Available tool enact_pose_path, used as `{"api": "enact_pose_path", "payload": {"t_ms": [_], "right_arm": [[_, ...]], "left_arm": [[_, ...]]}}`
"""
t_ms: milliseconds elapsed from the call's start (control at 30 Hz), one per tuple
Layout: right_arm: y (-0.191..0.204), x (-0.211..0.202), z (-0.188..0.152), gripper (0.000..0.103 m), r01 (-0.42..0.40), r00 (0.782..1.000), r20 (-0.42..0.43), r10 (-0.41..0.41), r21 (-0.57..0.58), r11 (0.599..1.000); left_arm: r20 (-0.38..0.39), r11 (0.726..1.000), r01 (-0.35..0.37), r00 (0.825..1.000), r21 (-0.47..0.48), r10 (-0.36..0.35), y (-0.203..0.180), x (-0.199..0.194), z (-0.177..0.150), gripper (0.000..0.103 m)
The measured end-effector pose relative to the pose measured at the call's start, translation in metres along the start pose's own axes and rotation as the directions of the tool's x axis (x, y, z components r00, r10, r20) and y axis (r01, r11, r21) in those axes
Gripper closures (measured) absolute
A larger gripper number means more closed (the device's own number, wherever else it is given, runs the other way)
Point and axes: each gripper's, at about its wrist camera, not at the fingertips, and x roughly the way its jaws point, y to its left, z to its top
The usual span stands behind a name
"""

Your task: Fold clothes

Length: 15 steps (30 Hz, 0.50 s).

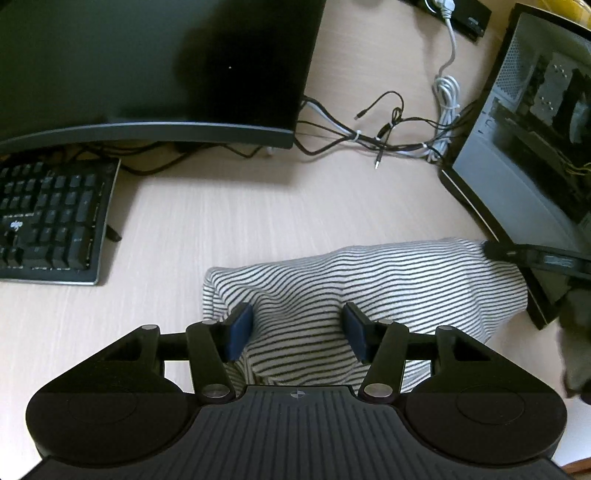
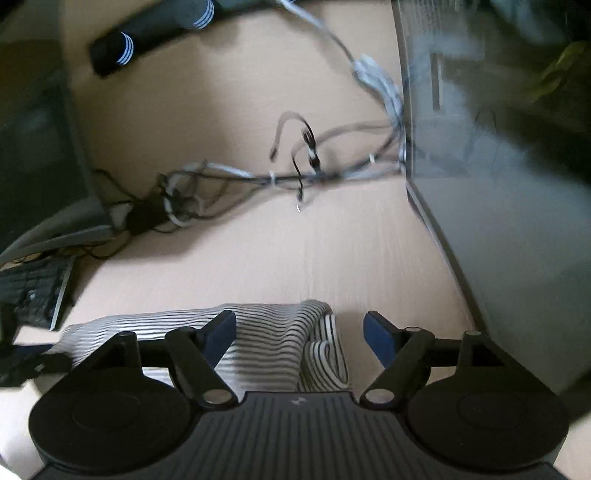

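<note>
A white garment with thin black stripes (image 1: 351, 280) lies bunched on the pale wooden desk (image 1: 229, 229). My left gripper (image 1: 298, 325) is open just above its near part, the blue pads (image 1: 240, 330) apart with cloth between and below them. In the right wrist view the same garment (image 2: 273, 339) lies folded over at its right end. My right gripper (image 2: 300, 334) is open above that end, its right finger over bare desk. The right gripper's tip (image 1: 517, 254) shows at the garment's far right corner in the left wrist view.
A black monitor (image 1: 147, 66) and keyboard (image 1: 51, 221) stand at the left. A PC case with a glass side (image 1: 524, 147) stands at the right. A tangle of cables (image 1: 388, 136) lies behind. Dark socks with white stripes (image 2: 155, 33) lie far back.
</note>
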Motion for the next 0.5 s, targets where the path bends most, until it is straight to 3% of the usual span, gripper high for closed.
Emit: {"api": "enact_pose_path", "payload": {"t_ms": [100,267,300,333,400,433,500], "right_arm": [[0.0,0.009,-0.004,0.03,-0.016,0.999,-0.027,0.017,0.011,1.0],[-0.003,0.012,-0.01,0.031,-0.039,0.998,-0.055,0.041,0.034,0.999],[-0.002,0.013,-0.009,0.031,-0.041,0.998,-0.054,0.042,0.033,0.999],[-0.001,0.014,-0.008,0.031,-0.042,0.998,-0.053,0.043,0.031,0.999],[0.0,0.015,-0.007,0.034,-0.044,0.998,-0.051,0.045,0.028,0.999],[0.001,0.016,-0.006,0.039,-0.045,0.998,-0.05,0.046,0.026,0.999],[0.003,0.018,-0.005,0.049,-0.047,0.998,-0.047,0.048,0.023,0.999]], "left_arm": [[0.0,1.0,-0.001,1.0,-0.015,0.001,0.002,0.0,0.001,0.04],[-0.02,0.993,0.004,1.0,-0.119,-0.007,0.021,0.003,0.005,0.018],[-0.032,0.988,0.009,0.999,-0.151,-0.014,0.026,0.006,0.005,0.017],[-0.043,0.985,0.026,0.999,-0.173,-0.033,0.03,0.01,0.006,0.018],[-0.055,0.982,0.059,0.996,-0.178,-0.07,0.031,0.019,0.01,0.033],[-0.055,0.985,0.074,0.995,-0.155,-0.084,0.028,0.024,0.014,0.041],[-0.023,0.998,0.042,0.999,-0.052,-0.043,0.021,0.034,0.032,0.056]]}}
